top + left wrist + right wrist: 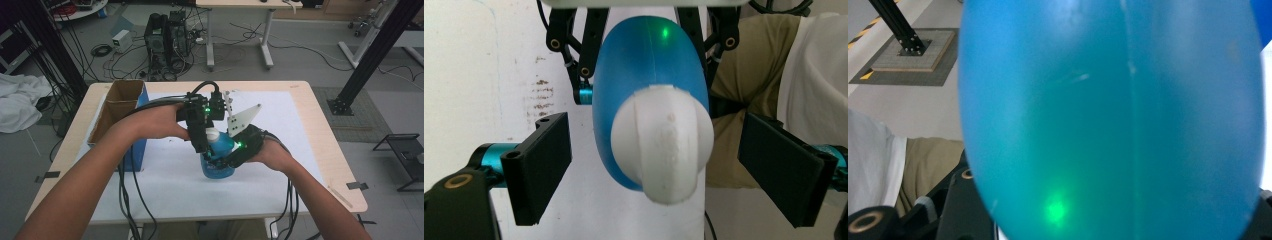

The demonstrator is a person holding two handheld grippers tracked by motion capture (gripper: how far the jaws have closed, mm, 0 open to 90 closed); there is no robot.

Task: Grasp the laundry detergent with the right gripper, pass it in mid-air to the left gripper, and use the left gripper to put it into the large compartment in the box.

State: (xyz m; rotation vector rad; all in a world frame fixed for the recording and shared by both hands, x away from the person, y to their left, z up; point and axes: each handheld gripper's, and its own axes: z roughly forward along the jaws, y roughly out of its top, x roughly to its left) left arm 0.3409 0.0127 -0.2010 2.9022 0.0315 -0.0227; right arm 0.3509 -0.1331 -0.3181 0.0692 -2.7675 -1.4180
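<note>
A blue bottle [218,164] with a white cap [212,134] stands tilted over the white sheet in the middle of the table. My right gripper [235,152] is shut on the bottle's body from the right; in the right gripper view the blue bottle [1108,115] sits pressed between the jaws of the right gripper [1113,220]. My left gripper [204,142] comes down from above at the cap. In the left gripper view the white cap [663,145] lies between the wide-apart pads [544,162] of the open left gripper [659,165], with a gap on each side.
An open cardboard box [120,107] with a blue side stands at the table's left. A white sheet [280,115] covers most of the wooden table [325,130]. Black cables [127,200] hang over the front edge.
</note>
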